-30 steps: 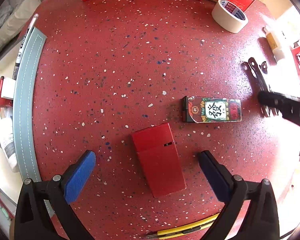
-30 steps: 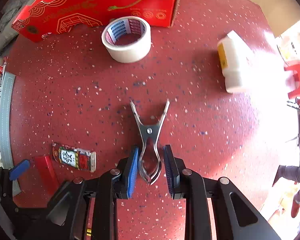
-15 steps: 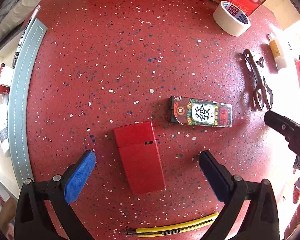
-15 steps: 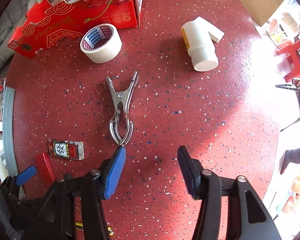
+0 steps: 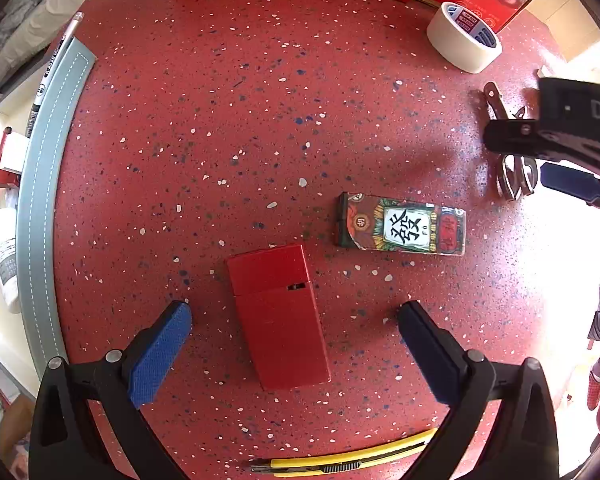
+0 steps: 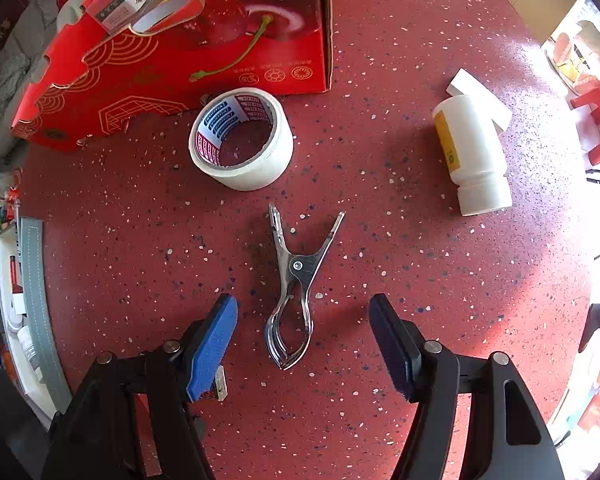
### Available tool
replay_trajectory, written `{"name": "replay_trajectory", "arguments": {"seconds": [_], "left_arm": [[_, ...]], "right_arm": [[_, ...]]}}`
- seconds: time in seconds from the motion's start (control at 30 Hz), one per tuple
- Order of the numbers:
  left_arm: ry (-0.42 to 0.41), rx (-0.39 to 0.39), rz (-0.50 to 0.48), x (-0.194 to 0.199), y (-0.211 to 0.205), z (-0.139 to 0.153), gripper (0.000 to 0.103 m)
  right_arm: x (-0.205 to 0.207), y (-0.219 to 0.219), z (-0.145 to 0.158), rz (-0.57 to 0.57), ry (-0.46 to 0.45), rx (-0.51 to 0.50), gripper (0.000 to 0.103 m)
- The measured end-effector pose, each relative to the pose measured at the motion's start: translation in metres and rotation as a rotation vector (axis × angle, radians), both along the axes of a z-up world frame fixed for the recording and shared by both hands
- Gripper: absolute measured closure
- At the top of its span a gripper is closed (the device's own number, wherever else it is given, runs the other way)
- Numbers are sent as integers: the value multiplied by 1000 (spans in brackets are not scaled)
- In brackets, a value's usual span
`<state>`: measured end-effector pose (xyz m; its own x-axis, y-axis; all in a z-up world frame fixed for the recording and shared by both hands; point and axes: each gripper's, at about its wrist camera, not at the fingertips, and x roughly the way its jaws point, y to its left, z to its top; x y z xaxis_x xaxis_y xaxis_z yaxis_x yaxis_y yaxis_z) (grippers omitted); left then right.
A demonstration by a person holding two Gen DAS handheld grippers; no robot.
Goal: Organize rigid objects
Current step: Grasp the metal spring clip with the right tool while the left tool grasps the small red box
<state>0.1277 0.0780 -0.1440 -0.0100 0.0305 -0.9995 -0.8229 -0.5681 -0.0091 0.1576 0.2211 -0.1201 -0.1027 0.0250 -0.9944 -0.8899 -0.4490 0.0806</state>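
The right tongs (image 6: 302,340) stood open, their jaws having just been widening, pads clear of the metal clamp (image 6: 296,288) lying flat between them on the red speckled worktop (image 6: 380,208). Beyond it sat the tape roll (image 6: 242,140), then the red box (image 6: 172,60); a white bottle (image 6: 472,156) lay to the right. The left tongs (image 5: 294,344) hung open over a red case (image 5: 278,316), beside a patterned pack (image 5: 402,224).

Open tabletop (image 6: 380,248) around the metal clip (image 6: 294,288) — tape roll (image 6: 242,140) and white bottle (image 6: 474,156) stand beyond.
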Motion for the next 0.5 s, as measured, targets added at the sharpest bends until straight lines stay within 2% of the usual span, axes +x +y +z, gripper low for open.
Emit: {"name": "replay_trajectory", "arguments": {"seconds": [0.1, 0.13, 0.2, 0.37, 0.5], "left_arm": [[12, 17, 2, 2, -2, 1, 0], [14, 21, 3, 4, -3, 2, 0], [14, 20, 4, 6, -5, 3, 0], [-5, -8, 11, 5, -5, 2, 0], [-11, -22, 21, 4, -3, -1, 0]], "right_arm": [[-17, 0, -6, 35, -32, 7, 16], [-19, -3, -10, 49, -45, -34, 0], [-28, -11, -15, 120, -133, -33, 0], [-32, -11, -15, 137, -135, -39, 0], [-32, -3, -13, 82, -113, -34, 0]]}}
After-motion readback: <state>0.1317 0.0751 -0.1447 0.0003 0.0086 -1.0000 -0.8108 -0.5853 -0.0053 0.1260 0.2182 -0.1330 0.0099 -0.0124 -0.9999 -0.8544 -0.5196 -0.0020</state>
